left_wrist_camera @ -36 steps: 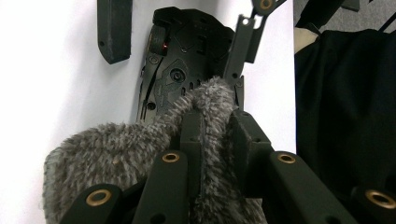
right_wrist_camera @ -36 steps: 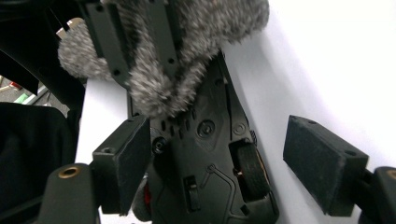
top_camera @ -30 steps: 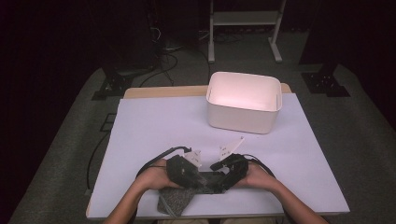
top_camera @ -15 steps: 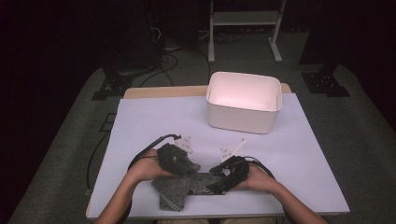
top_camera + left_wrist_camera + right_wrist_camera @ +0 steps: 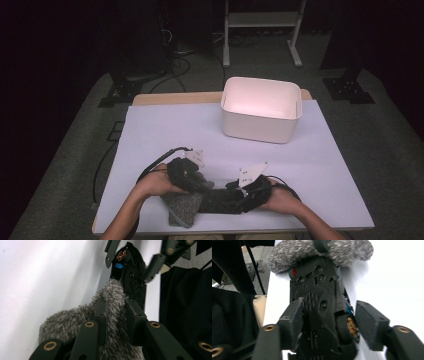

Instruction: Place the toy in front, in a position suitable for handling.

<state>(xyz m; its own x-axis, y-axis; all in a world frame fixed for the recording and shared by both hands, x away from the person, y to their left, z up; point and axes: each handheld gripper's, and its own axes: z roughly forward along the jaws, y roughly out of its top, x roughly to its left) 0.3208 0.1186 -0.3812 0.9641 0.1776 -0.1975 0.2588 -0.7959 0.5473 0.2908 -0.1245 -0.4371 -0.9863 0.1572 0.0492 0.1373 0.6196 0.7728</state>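
High view: the white bin stands at the far side of the table. Well short of the bin, at the near edge, 2 hands meet. The left gripper and the right gripper point toward each other. Between them lie a grey fuzzy cloth and a black toy chassis, the chassis touching the cloth on the side nearer the bin's right end.

Left gripper view: its 2 jaws are clenched on a fold of the grey fuzzy cloth, pads pressed into the pile. Just beyond the cloth lies the black toy chassis, with the right gripper's jaws around its far end.

Right gripper view: its 2 jaws have just been closing, with the black toy chassis between them. The left pad touches the chassis side; the right pad stands apart from it. The grey fuzzy cloth lies at the chassis's far end, touching it.
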